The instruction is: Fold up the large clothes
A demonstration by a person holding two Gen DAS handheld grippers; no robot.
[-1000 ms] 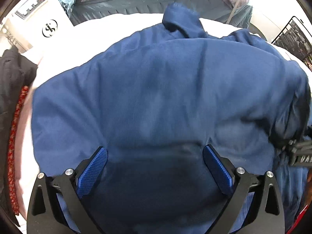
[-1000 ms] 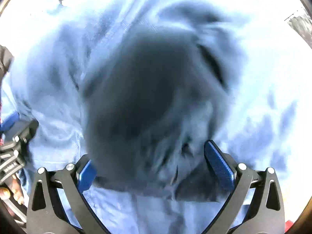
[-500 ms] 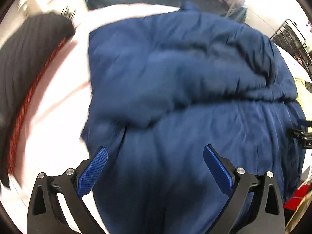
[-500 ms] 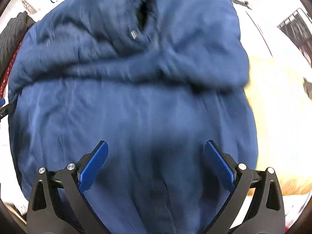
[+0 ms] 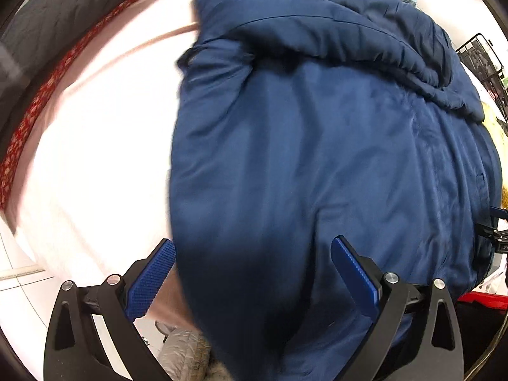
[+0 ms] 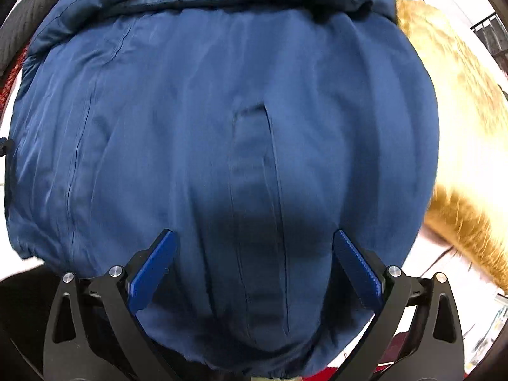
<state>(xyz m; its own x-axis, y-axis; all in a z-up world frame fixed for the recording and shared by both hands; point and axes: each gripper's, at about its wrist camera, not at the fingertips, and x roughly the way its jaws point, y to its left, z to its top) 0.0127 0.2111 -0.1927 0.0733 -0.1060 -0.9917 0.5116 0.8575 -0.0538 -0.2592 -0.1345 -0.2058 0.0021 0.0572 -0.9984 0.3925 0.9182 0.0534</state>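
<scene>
Now doubled over since a second ago: large navy-blue padded jacket [image 5: 317, 158], upper part lying as a thick roll across its far end, spread on the white bed sheet [image 5: 95, 158]. One fold seemingly done. Left gripper [image 5: 252, 273] and right gripper [image 6: 250, 260] above the jacket's near hem, fingers spread wide, gripping nothing

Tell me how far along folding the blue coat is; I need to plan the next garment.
Done: the top of the blue coat lies doubled over in a thick fold across the far end on the white sheet. In hand: nothing; the left gripper and right gripper are open above it. Left: folding the broad lower body, which lies spread out.
</scene>
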